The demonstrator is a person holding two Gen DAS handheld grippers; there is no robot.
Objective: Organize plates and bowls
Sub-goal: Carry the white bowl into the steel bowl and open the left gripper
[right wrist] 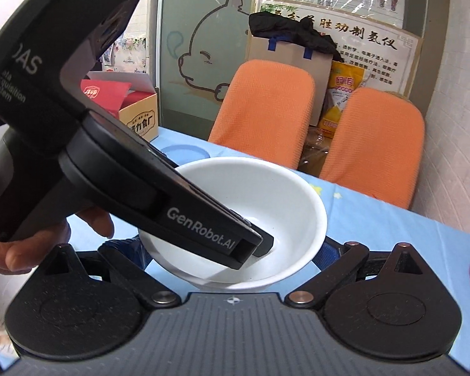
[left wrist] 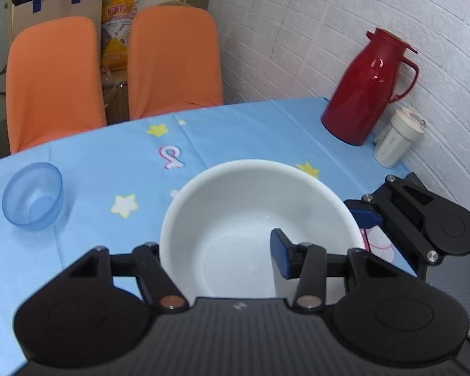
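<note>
The white bowl (left wrist: 260, 228) is set upright on the blue star-printed tablecloth (left wrist: 235, 131), near the table's front edge. Its near rim is straddled by the left gripper (left wrist: 222, 250): one blue-padded finger (left wrist: 280, 253) is seen inside the bowl, while the other is hidden outside the wall, so the jaws are spread across the rim and not visibly clamped on it. This placement is judged to prepare a pinch on the wall, by which the bowl could be lifted.

In the right wrist view, the right gripper (right wrist: 232, 247) is spread wide, with the bowl (right wrist: 235, 222) lying between its fingers; nothing is gripped, and whether the sides are touched cannot be told. It is probably kept there to steady the bowl.

A smaller blue bowl (left wrist: 33, 195) is left well apart at the left, perhaps for nesting. A red thermos jug (left wrist: 366, 87) and a white cup (left wrist: 398, 138) are kept against the wall, clear of the work.
</note>
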